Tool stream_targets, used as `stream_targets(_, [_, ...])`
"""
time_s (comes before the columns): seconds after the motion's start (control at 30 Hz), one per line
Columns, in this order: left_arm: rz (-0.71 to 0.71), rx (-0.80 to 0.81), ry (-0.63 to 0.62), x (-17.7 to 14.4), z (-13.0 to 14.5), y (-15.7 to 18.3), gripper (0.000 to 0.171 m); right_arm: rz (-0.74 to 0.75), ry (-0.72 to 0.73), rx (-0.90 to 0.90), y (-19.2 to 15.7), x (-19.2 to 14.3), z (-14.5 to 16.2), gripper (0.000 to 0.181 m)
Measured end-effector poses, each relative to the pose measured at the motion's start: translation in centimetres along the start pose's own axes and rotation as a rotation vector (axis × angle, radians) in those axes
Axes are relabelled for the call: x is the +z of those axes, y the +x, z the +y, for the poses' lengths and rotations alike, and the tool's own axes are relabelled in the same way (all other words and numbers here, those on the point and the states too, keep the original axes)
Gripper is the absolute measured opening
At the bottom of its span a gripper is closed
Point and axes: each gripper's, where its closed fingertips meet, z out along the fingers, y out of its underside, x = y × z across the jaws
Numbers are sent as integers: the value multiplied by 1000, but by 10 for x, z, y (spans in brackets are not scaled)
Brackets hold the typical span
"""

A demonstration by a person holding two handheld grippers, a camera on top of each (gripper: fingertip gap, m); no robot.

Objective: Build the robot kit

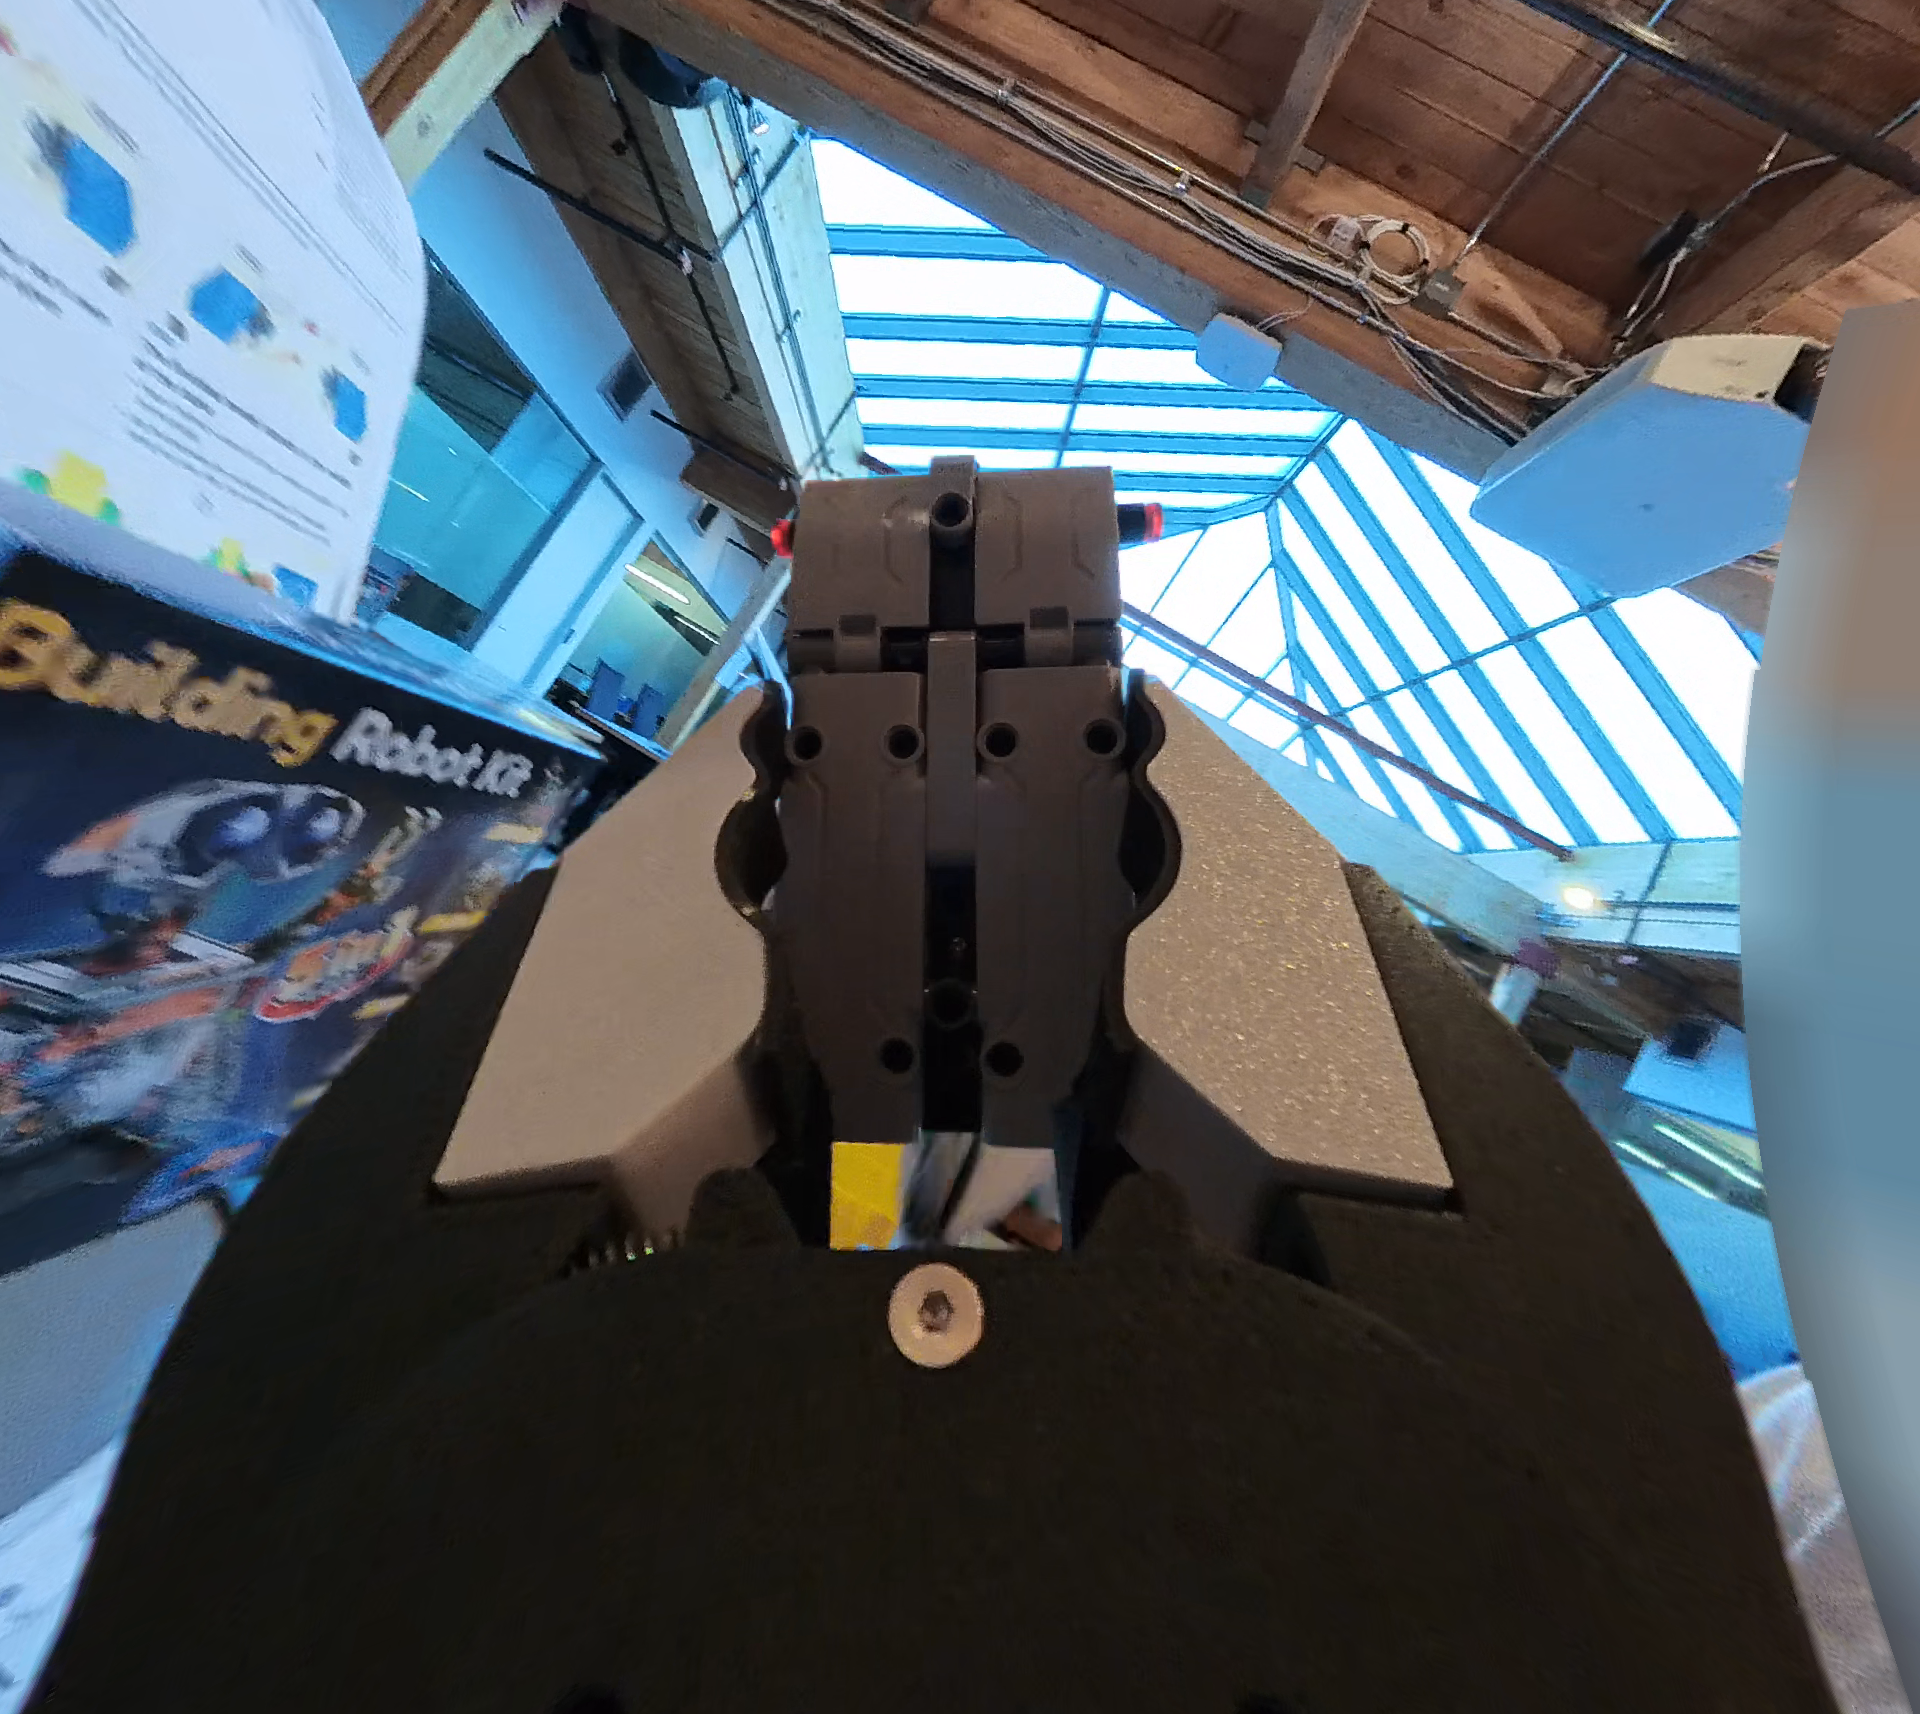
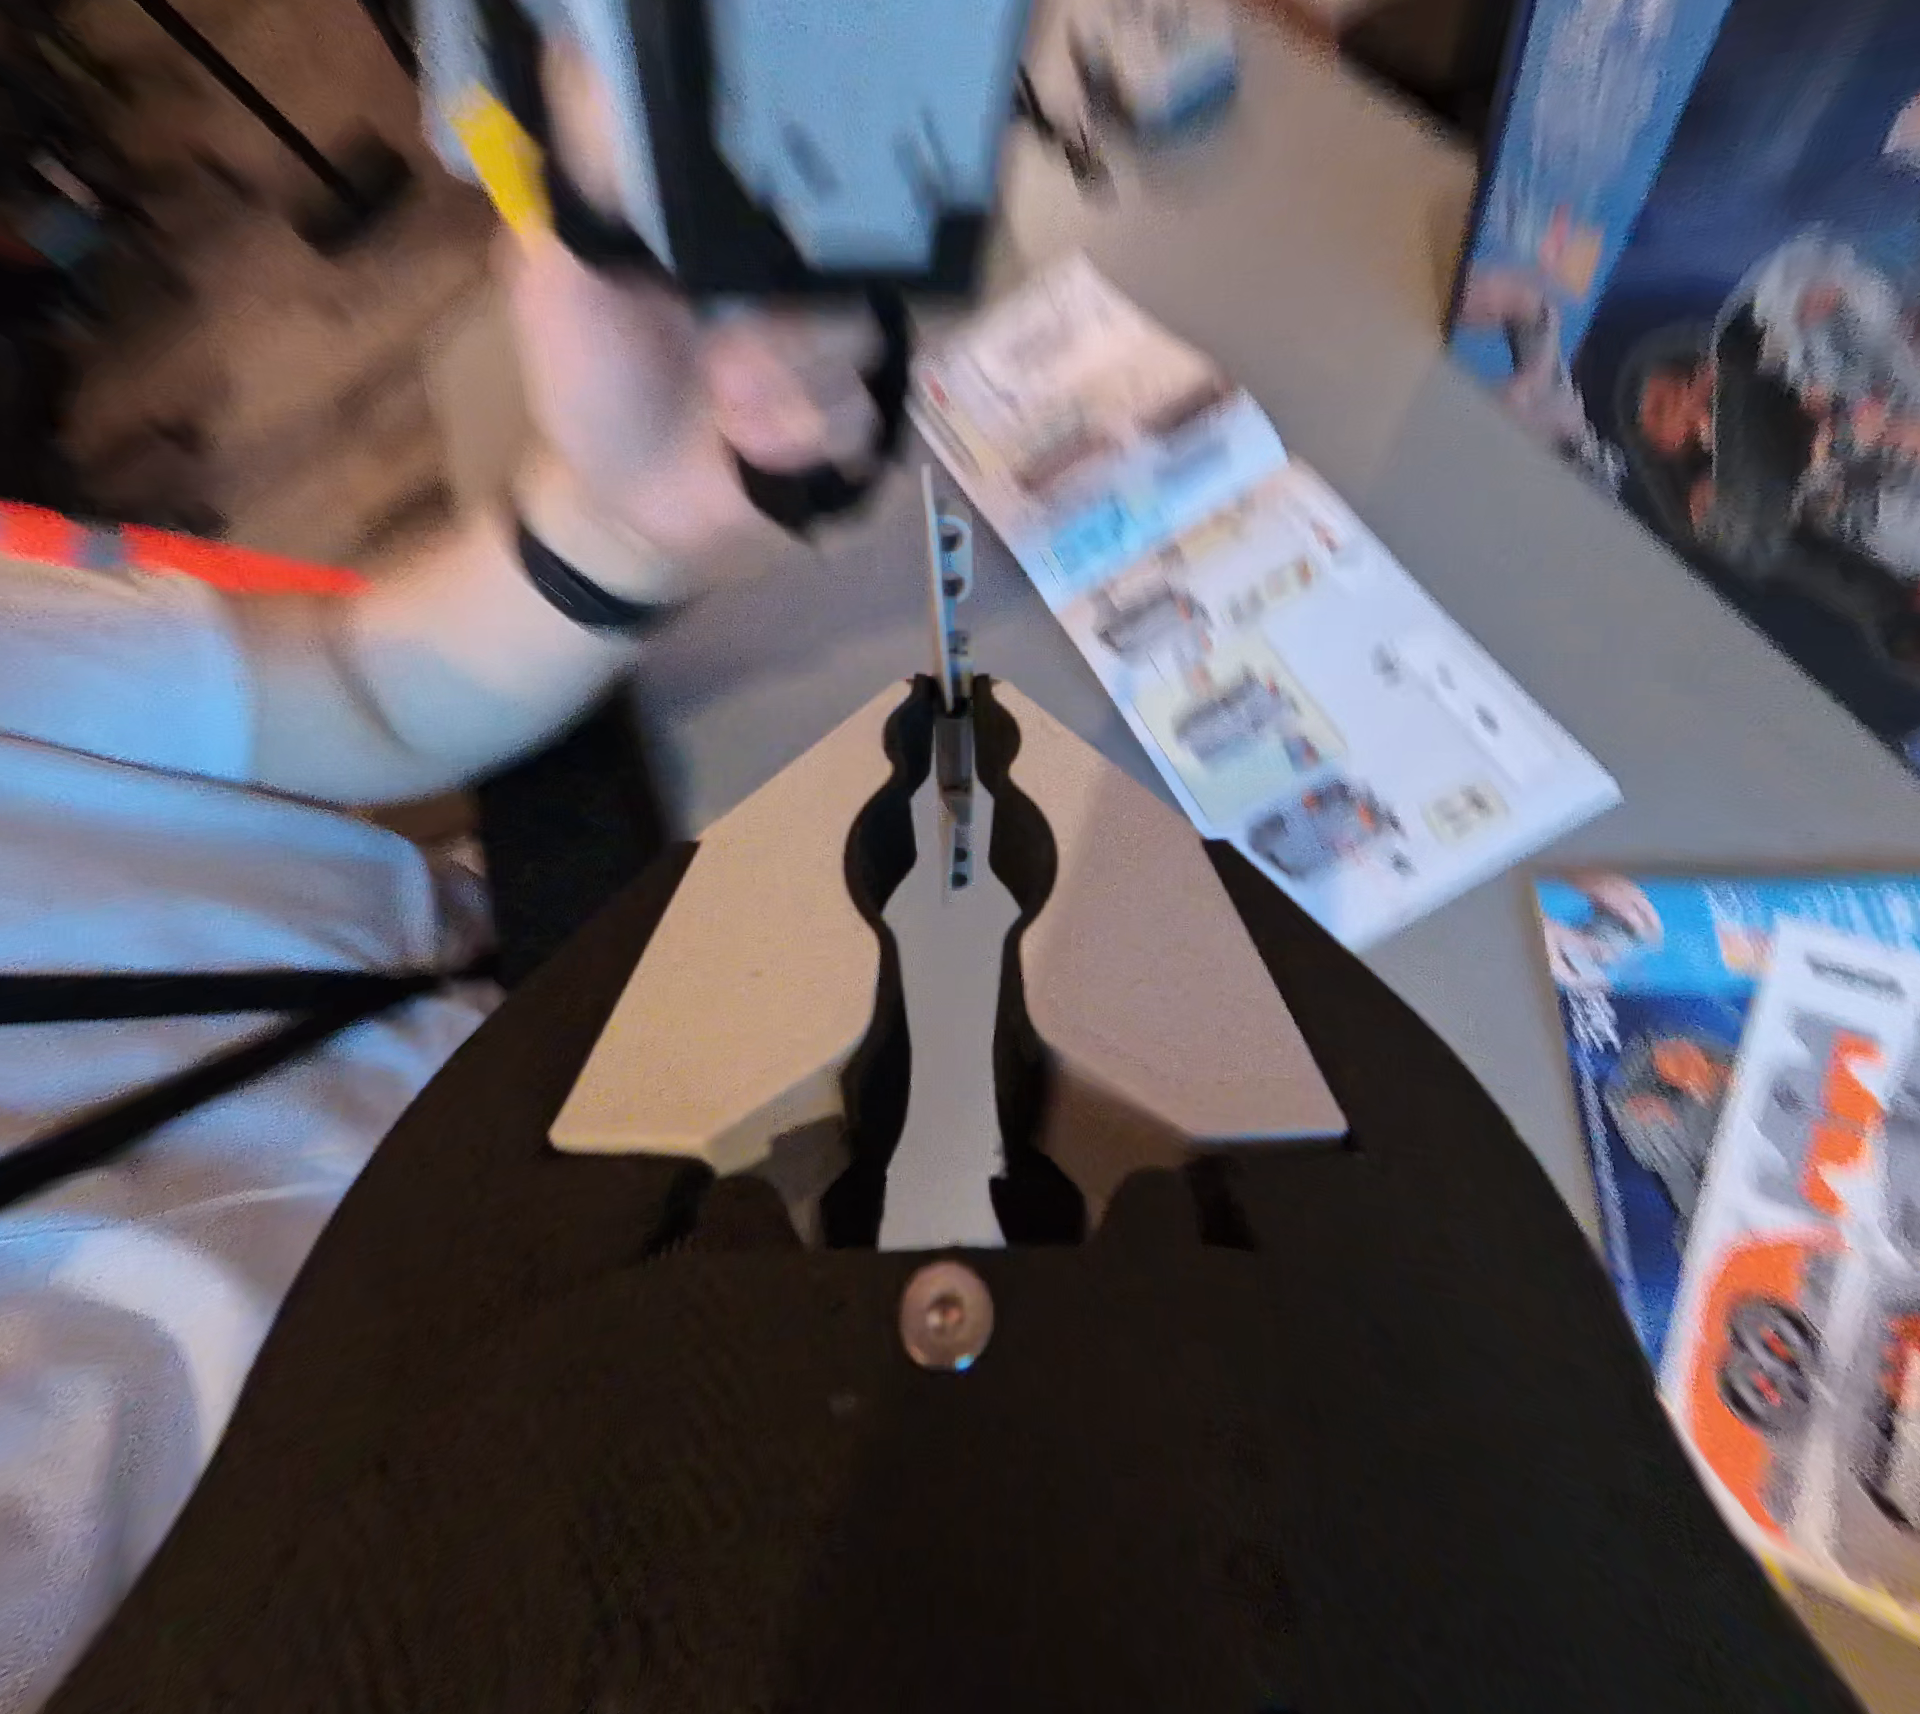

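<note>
My left gripper (image 1: 951, 729) is shut on a dark grey assembly of building-kit panels (image 1: 951, 833) with pin holes and small red pin ends at its top. It holds the assembly up toward the ceiling and skylight. My right gripper (image 2: 951, 693) is shut on a thin white perforated plate (image 2: 951, 584), edge on, standing up past the fingertips. The other gripper (image 2: 831, 33), held in a person's hand (image 2: 665, 417), shows blurred above and left of the plate. Below the plate lies an open instruction booklet (image 2: 1247, 625) on the grey table (image 2: 1558, 542).
A dark blue kit box (image 1: 239, 854) stands at the left, with a white instruction sheet (image 1: 177, 189) above it. In the right wrist view the box (image 2: 1714, 210) stands at the right and more printed booklets (image 2: 1766, 1197) lie at the lower right. A person's white sleeve (image 2: 208, 833) fills the left. The grippers' ends are close to 15 cm from one another.
</note>
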Motion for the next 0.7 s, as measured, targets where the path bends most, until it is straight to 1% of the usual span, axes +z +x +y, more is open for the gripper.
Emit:
stream_targets(0.03, [-4, 21, 2, -3, -9, 2, 64, 51, -105, -18, 11, 15, 18, 5])
stream_targets(0.07, [-5, 37, -6, -7, -16, 4, 63, 70, -196, -39, 17, 31, 33, 5])
stream_targets(0.17, [-15, 94, -36, -14, -33, 11, 63, -9, -420, -39, 14, 80, 75, 5])
stream_targets(0.23, [-11, 126, -57, -16, -38, 16, 63, -63, -506, -32, 10, 102, 94, 6])
stream_targets(0.3, [-5, 137, -74, -15, -38, 20, 63, -101, -556, -7, 9, 115, 107, 6])
stream_targets(0.37, [7, 140, -88, -12, -36, 23, 64, -71, -599, -27, 15, 121, 116, 6])
stream_targets(0.57, [24, 113, -111, -6, -25, 24, 63, 52, -690, -251, 23, 126, 127, 5])
stream_targets(0.7, [30, 101, -113, -4, -23, 25, 64, 73, -720, -309, 25, 130, 132, 6])
